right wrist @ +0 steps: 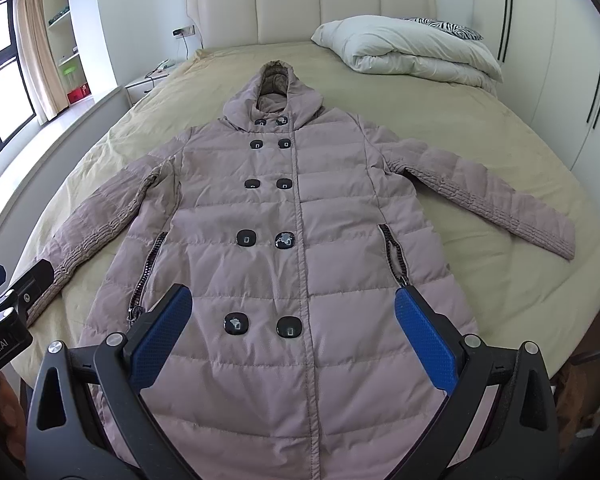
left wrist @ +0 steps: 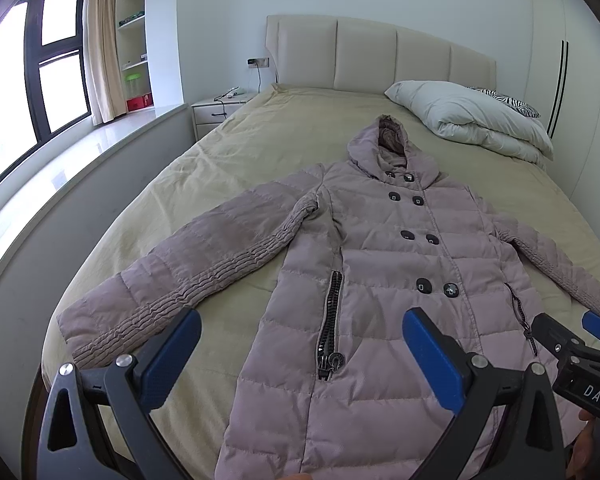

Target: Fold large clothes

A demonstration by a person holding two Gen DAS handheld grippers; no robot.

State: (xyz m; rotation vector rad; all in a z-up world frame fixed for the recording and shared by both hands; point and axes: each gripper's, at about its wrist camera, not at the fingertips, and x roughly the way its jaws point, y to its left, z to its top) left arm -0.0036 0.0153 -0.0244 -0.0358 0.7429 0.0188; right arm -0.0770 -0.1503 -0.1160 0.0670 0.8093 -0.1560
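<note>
A long mauve quilted hooded coat (left wrist: 384, 272) lies face up and spread flat on the bed, hood toward the headboard, both sleeves stretched out sideways; it also shows in the right wrist view (right wrist: 300, 240). It is buttoned, with black buttons and two zip pockets. My left gripper (left wrist: 300, 356) is open and empty, above the coat's lower left part near the left sleeve cuff (left wrist: 100, 328). My right gripper (right wrist: 294, 336) is open and empty, above the coat's lower front. The right gripper also shows at the right edge of the left wrist view (left wrist: 572, 340).
The bed (left wrist: 228, 152) has a beige cover and a padded headboard (left wrist: 380, 52). A folded white duvet (left wrist: 472, 120) and a zebra pillow lie at its far right. A nightstand (left wrist: 220, 108), window ledge and shelves stand on the left; wardrobes on the right.
</note>
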